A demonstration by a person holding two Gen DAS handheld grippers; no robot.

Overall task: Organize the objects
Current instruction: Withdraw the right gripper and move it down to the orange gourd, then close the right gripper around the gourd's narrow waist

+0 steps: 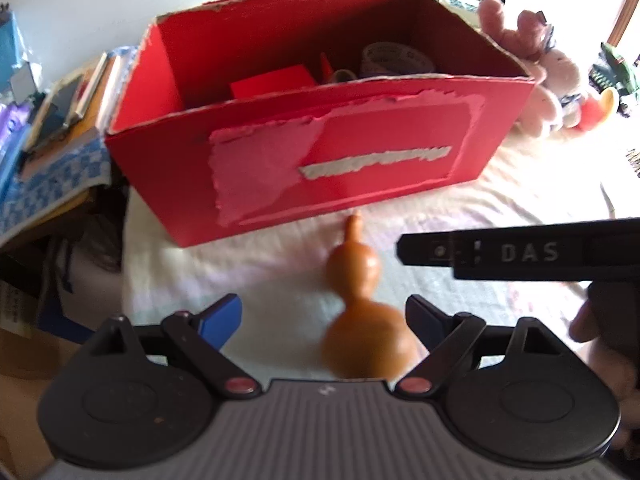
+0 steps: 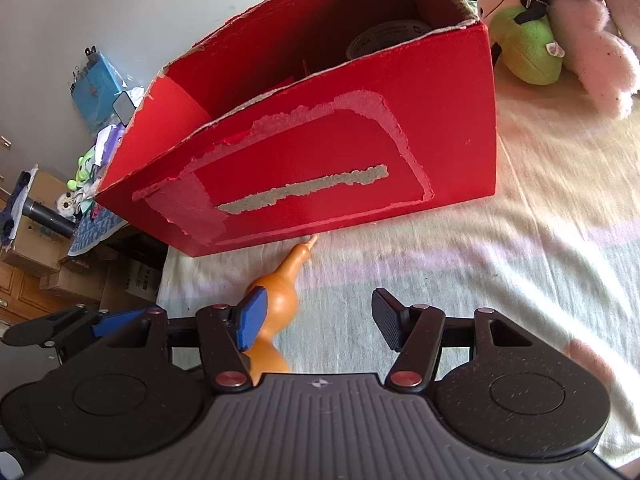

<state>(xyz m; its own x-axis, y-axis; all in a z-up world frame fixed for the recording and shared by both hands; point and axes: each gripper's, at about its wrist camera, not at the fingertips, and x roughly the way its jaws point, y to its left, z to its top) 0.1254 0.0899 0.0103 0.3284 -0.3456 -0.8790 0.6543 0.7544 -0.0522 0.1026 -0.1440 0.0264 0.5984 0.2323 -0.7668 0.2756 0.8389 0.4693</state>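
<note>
An orange gourd [image 1: 360, 304] lies on the pale bedsheet [image 1: 500, 208], its stem pointing at the open red cardboard box [image 1: 360, 156] just behind it. My left gripper [image 1: 324, 320] hangs over the gourd, open; the big bulb sits between the fingers, nearer the right one, and neither pad touches it. In the right wrist view the gourd [image 2: 286, 284] lies partly hidden behind the blue left pad [image 2: 250, 324]. My right gripper [image 2: 320, 324] is open, with only sheet in its gap. The box [image 2: 320, 152] holds a red block [image 1: 272, 80] and a tape roll [image 1: 396, 58].
Plush toys lie right of the box: a pink one [image 1: 536, 80] and a green one [image 2: 524, 44]. A cluttered side table [image 1: 52, 148] and cardboard cartons [image 2: 32, 240] stand past the bed's left edge. The right gripper's black arm [image 1: 520, 252] crosses the left wrist view.
</note>
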